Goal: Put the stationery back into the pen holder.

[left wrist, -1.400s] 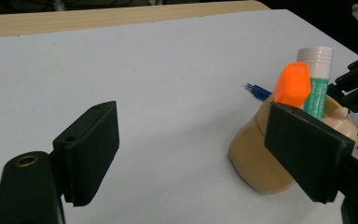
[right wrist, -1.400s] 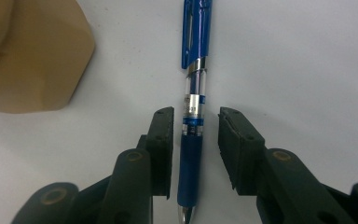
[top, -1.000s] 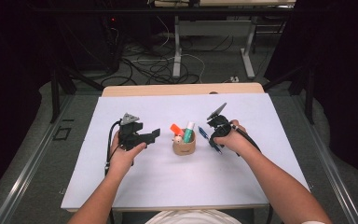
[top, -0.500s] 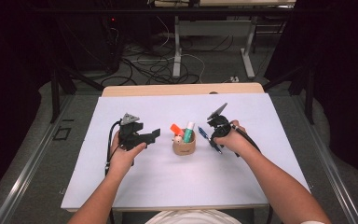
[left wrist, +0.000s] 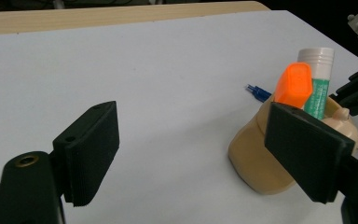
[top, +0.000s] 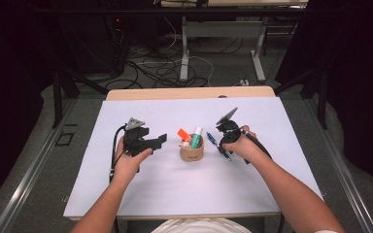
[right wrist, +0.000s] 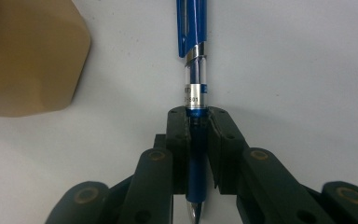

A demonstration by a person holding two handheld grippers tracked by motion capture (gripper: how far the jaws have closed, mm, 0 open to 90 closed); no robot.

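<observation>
Blue pen beside the tan holder

The blue ballpoint pen with a clear barrel and silver band (right wrist: pixel 193 70) lies flat on the white table, its clipped cap toward 12 o'clock and its metal tip toward 6 o'clock in the right gripper view; the right gripper (right wrist: pixel 196 154) is clamped on its lower barrel. In the high view it lies just at 3 o'clock of the tan rounded pen holder (top: pixel 192 150), apart from it (the holder stands upright, with an orange-capped marker and a white-capped green tube).
</observation>
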